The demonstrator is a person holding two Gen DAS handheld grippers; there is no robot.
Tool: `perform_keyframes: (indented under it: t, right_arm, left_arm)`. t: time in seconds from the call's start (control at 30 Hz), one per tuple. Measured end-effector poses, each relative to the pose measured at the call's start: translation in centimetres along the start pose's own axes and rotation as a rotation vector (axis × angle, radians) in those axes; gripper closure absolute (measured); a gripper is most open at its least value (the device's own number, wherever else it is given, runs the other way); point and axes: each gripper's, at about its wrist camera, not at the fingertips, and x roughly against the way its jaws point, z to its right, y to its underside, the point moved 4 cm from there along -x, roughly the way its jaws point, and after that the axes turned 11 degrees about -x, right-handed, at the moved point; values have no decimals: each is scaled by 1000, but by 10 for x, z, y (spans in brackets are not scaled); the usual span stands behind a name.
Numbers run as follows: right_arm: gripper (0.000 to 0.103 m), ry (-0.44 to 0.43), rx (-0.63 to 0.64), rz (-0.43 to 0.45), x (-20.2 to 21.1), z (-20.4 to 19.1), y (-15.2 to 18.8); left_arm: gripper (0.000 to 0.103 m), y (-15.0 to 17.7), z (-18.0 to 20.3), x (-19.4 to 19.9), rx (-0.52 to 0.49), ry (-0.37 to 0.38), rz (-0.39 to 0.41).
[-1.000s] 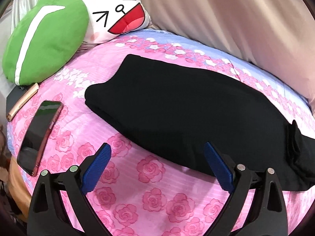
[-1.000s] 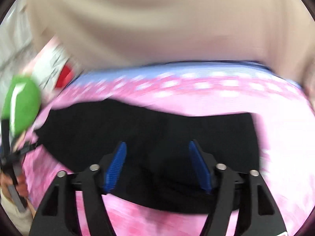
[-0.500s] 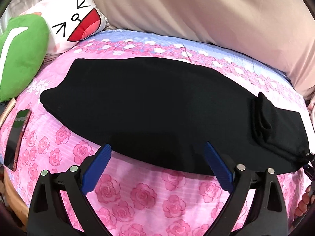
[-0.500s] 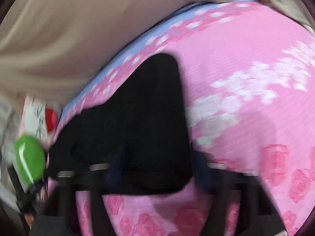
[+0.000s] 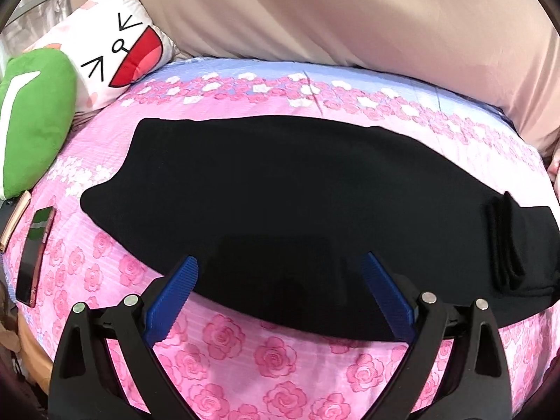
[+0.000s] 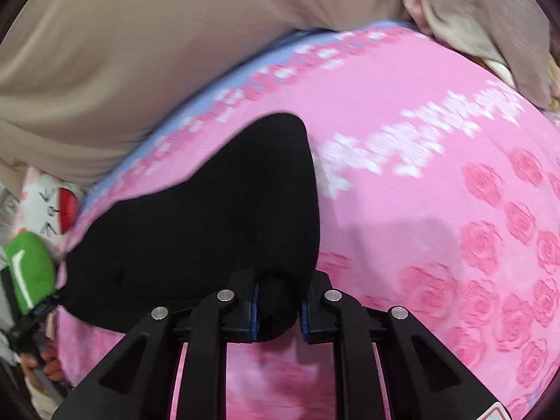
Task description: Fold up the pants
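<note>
The black pants (image 5: 280, 203) lie flat and lengthwise across a pink rose-print bed sheet (image 5: 245, 360), with a bunched fold (image 5: 507, 245) near their right end. My left gripper (image 5: 280, 294) is open, its blue pads over the pants' near edge, holding nothing. In the right wrist view the pants (image 6: 217, 210) stretch away to the left. My right gripper (image 6: 278, 309) is shut on a bunch of black fabric at the pants' near end.
A green cushion (image 5: 31, 119) and a white cartoon-face pillow (image 5: 115, 49) sit at the bed's left end. A phone (image 5: 35, 252) lies on the sheet at the left edge. A beige curtain (image 5: 350, 17) hangs behind the bed. Grey cloth (image 6: 490, 17) lies at the right.
My right gripper has closed on the end of the pants; a second ago it was open over them. My left gripper stayed open and shifted along the pants' near edge.
</note>
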Motion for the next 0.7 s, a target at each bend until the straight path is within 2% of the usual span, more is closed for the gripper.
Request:
perform_keyframes:
  t: [0.03, 0.07, 0.1, 0.13, 0.2, 0.23, 0.3, 0.4, 0.5, 0.53, 0.6, 0.63, 0.7]
  right_arm:
    - [85, -12, 1, -3, 2, 3, 1]
    - [70, 29, 1, 19, 8, 2, 1]
    - [53, 109, 27, 70, 17, -2, 1]
    - [50, 227, 103, 187, 37, -15, 2]
    - [40, 229, 226, 282, 59, -46, 10]
    - [40, 197, 284, 280, 64, -65, 16]
    - [40, 95, 411, 210, 54, -110, 39]
    - [41, 12, 560, 88, 15, -159, 79]
    - [42, 45, 660, 41, -28, -185, 96]
    - [45, 85, 684, 40, -43, -189, 97]
    - [78, 131, 685, 25, -62, -186, 94]
    - [84, 114, 669, 25, -62, -186, 92]
    - [87, 85, 629, 8, -56, -194, 82]
  left_arm:
    - [10, 1, 2, -1, -4, 3, -3]
    - [10, 1, 5, -3, -14, 6, -10]
    - [10, 2, 7, -5, -19, 6, -12]
    - [10, 2, 9, -6, -23, 8, -13]
    - [10, 2, 10, -8, -22, 13, -13]
    - [10, 2, 11, -9, -20, 16, -13]
    - [10, 2, 12, -12, -15, 23, -17]
    - [10, 4, 10, -11, -4, 36, -21]
    - [10, 9, -2, -5, 8, 21, -12]
    - [10, 11, -9, -4, 17, 14, -9]
    - [9, 16, -27, -3, 43, 5, -9]
    - [9, 17, -35, -3, 58, -1, -9]
    - [9, 21, -54, -3, 94, -18, -10]
